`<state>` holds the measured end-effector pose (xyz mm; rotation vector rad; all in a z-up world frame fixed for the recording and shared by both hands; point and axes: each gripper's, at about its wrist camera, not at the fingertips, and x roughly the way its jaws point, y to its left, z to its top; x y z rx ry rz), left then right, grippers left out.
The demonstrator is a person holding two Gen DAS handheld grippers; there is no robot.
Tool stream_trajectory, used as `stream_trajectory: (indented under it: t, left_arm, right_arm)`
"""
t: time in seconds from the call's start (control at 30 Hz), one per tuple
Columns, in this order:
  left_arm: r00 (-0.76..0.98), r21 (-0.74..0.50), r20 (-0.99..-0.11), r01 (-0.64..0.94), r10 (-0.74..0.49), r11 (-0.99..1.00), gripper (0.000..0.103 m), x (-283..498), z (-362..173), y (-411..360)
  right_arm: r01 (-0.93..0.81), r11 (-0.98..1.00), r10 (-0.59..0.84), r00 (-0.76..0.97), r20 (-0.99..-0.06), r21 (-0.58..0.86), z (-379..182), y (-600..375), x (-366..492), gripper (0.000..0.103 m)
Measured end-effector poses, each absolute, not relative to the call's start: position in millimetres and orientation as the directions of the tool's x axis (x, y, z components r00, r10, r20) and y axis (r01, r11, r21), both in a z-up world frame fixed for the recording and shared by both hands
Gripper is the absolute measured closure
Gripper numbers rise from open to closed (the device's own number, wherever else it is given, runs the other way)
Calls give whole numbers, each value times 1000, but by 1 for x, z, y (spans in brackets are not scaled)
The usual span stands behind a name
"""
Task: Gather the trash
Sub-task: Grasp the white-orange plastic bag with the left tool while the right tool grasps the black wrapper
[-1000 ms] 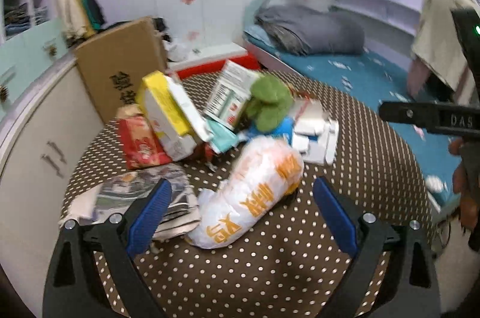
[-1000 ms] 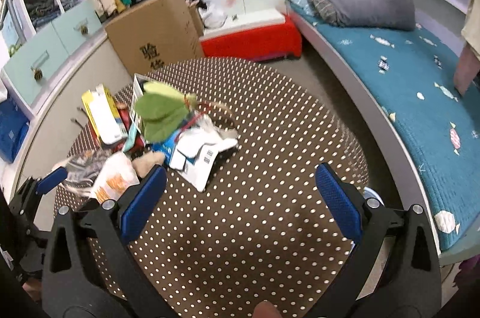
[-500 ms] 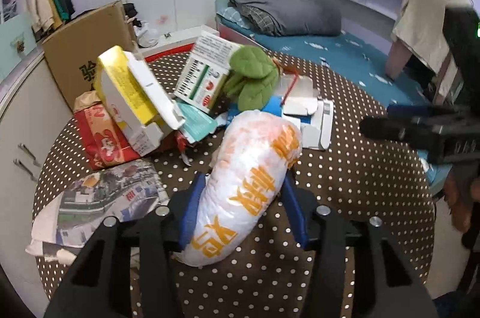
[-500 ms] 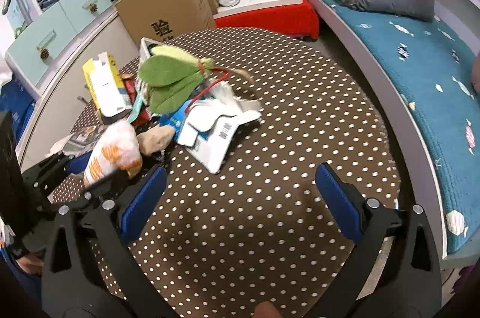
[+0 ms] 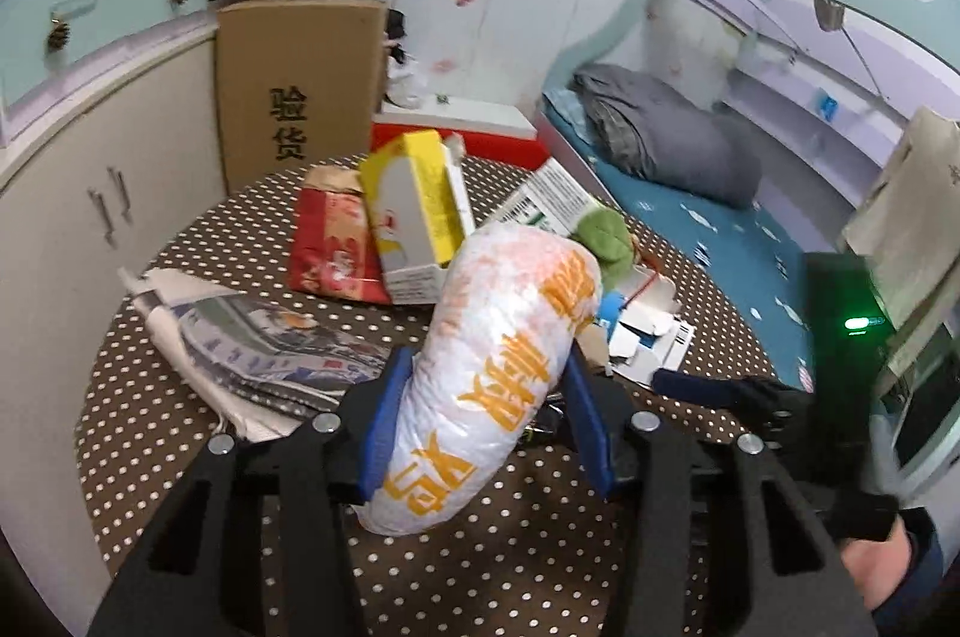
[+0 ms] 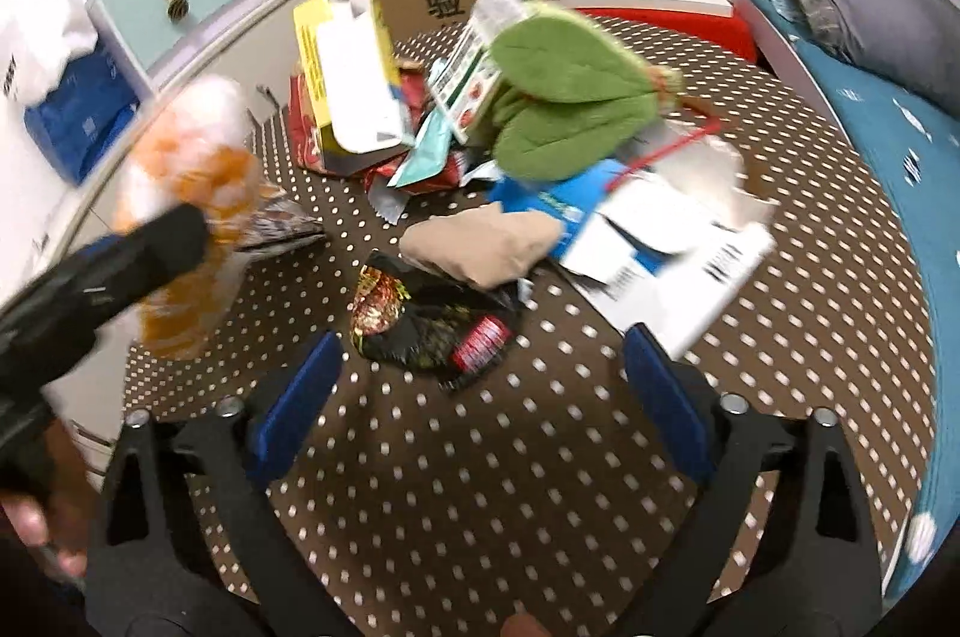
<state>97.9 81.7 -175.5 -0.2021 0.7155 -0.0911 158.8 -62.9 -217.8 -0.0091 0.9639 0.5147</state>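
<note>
A white plastic bag with orange writing [image 5: 504, 373] is clamped between the blue pads of my left gripper [image 5: 486, 421] and hangs lifted off the dotted table [image 5: 198, 277]. In the right wrist view the same bag [image 6: 192, 169] shows blurred at the left. My right gripper [image 6: 480, 379] hovers over a crumpled dark snack wrapper [image 6: 432, 325]; its jaws are closing, the pads still clear of the wrapper. Behind lies a trash pile: a yellow carton [image 6: 342, 78], a green leaf-shaped cloth [image 6: 558, 90], a beige wad [image 6: 480, 247] and torn white and blue boxes [image 6: 648, 241].
A folded newspaper [image 5: 252, 355] and a red packet [image 5: 330, 247] lie left on the table. A cardboard box [image 5: 294, 84] stands behind the table beside white cabinets [image 5: 90, 169]. A bed with a teal cover [image 5: 708, 223] runs along the right.
My left gripper shut on the white bag and lifted it, rolling as it went. My right gripper moved down and toward the pile, now over the dark wrapper, its jaws narrower.
</note>
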Motion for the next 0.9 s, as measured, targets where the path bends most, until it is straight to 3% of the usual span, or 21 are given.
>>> stream_trajectory:
  t: [0.03,0.1,0.2,0.9]
  left_arm:
    - [752,-217,-642,9,-149,976,53,95,-175,83]
    - [750,-223,-645,-3,-145,975,53,93,-176,86]
    - [744,-231,-651,-7,-150,973,53,90,-178,85]
    - [763,-223,-606,109,-225,969,53,83,-152,35]
  right_arm:
    - [-427,881,408,460,-789,207,-220,-59,160,24]
    - [-449,871,414,453,-789,198,-222,-50,160,51]
    - [-469,863,419,457,-785,188,-221,-46,154,62]
    - [-273,909,418,586,-694,316,-180,-187,119,64]
